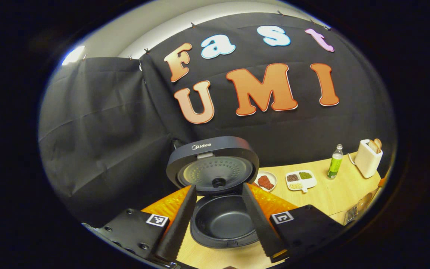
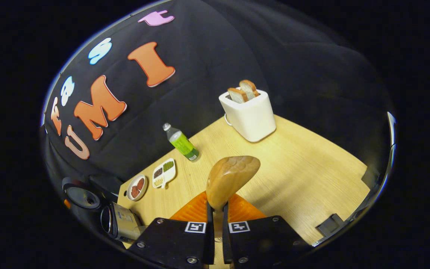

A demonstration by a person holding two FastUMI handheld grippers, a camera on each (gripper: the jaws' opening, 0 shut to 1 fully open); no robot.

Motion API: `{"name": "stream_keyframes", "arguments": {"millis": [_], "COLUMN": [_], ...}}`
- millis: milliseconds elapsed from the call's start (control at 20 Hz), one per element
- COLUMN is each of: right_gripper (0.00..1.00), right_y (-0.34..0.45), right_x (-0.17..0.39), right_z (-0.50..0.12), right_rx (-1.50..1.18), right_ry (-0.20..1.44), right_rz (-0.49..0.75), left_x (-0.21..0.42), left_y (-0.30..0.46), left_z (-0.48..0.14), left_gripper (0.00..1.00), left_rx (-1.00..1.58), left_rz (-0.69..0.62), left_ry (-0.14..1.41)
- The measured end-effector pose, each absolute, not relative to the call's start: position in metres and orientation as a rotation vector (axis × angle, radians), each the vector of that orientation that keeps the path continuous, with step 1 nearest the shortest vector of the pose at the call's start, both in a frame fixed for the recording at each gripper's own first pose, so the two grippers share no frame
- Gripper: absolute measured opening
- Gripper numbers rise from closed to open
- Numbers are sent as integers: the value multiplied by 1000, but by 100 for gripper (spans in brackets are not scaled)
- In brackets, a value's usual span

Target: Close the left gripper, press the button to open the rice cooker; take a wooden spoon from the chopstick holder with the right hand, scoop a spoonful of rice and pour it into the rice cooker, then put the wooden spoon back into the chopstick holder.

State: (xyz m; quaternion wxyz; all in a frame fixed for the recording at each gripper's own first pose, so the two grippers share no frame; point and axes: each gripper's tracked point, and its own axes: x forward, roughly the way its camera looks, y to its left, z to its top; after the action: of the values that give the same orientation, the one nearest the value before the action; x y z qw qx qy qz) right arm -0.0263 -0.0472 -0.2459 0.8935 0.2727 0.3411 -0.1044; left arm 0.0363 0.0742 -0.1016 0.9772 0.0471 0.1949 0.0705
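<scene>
The dark rice cooker (image 1: 220,228) stands open in the left gripper view, its lid (image 1: 213,164) upright and the inner pot looking empty. My left gripper (image 1: 219,186) is open just in front of it, one finger on each side of the pot, holding nothing. In the right gripper view, my right gripper (image 2: 217,209) is shut on the handle of the wooden spoon (image 2: 231,177). The spoon's bowl stands up above the table, and I see no rice on the side facing me. The cooker's raised lid (image 2: 82,196) shows at the lower left.
An orange mat (image 1: 164,205) lies under the cooker on the wooden table (image 2: 304,168). Behind it are a small plate of red food (image 1: 265,182), a divided dish of grains (image 1: 300,179), a green bottle (image 1: 335,162) and a white toaster (image 2: 250,112) with two bread slices.
</scene>
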Motion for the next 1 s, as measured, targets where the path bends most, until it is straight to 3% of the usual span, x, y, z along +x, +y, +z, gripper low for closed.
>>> {"name": "stream_keyframes", "arguments": {"millis": [150,200,250,300,350,400,500,550,600,650,750,800,1000], "right_gripper": [8,8,8,8,8,8,8,8,8,8,8,8,8], "right_y": [-15,2,16,32,48,62,86,96,101,104,111,111,123], "right_x": [-28,-28,-30,-31,-33,-36,-40,-42,-42,-42,-46,-47,-55], "right_z": [-211,-200,-195,-189,-186,-185,-186,-192,-195,-201,-212,-218,-235], "right_rx": [561,560,549,524,487,448,373,330,277,219,103,39,-99], "right_ry": [667,660,658,659,663,670,680,682,671,668,662,657,624], "right_rz": [-162,-129,-99,-67,-33,-2,44,57,58,60,56,36,-16], "left_x": [48,50,53,54,55,57,58,59,58,58,55,54,54], "left_y": [83,86,89,93,96,98,105,109,112,114,117,118,128], "left_z": [-114,-119,-123,-127,-131,-134,-136,-136,-135,-136,-139,-143,-149], "left_gripper": [83,92,83,92,92,83,82,92,92,83,83,92,92], "left_rx": [73,63,53,42,34,27,29,40,48,53,52,51,66], "left_rz": [110,100,93,87,81,78,75,75,76,75,71,70,74], "left_ry": [394,399,403,408,415,417,411,405,397,394,397,404,418]}}
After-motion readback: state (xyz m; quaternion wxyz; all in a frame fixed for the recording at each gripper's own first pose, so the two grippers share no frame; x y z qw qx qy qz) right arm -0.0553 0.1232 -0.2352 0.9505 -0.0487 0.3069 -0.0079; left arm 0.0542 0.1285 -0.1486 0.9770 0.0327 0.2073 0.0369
